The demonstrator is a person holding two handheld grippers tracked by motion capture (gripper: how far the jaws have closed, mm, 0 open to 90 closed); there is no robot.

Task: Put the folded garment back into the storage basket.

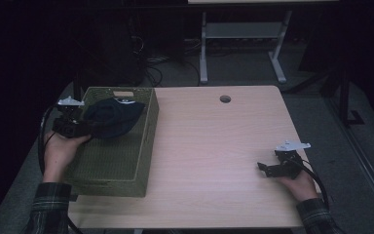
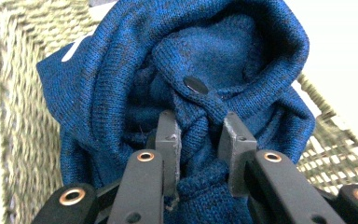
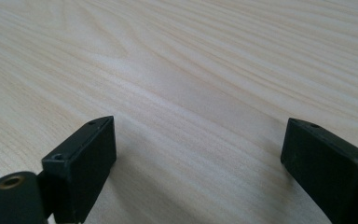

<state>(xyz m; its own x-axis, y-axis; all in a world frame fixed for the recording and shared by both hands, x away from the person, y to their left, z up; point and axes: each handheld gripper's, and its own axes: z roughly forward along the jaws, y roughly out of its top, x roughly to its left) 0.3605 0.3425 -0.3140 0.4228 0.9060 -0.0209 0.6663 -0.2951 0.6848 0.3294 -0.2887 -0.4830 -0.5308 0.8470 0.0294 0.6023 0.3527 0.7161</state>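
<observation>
We see the left gripper (image 2: 199,140) clamped on a blue knit sweater (image 2: 186,70) over the woven basket (image 1: 126,161); right of the basket, the right gripper (image 3: 198,158) rests on the desk (image 1: 214,146), jaws apart.

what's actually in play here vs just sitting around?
In play:
- blue knit garment, a fold pinched in the left gripper
- green woven basket, garment over its far end
- left hand

Idle or background:
- right gripper, jaws apart, nothing between them, low over the bare table
- desk frame and cables on the floor behind
</observation>
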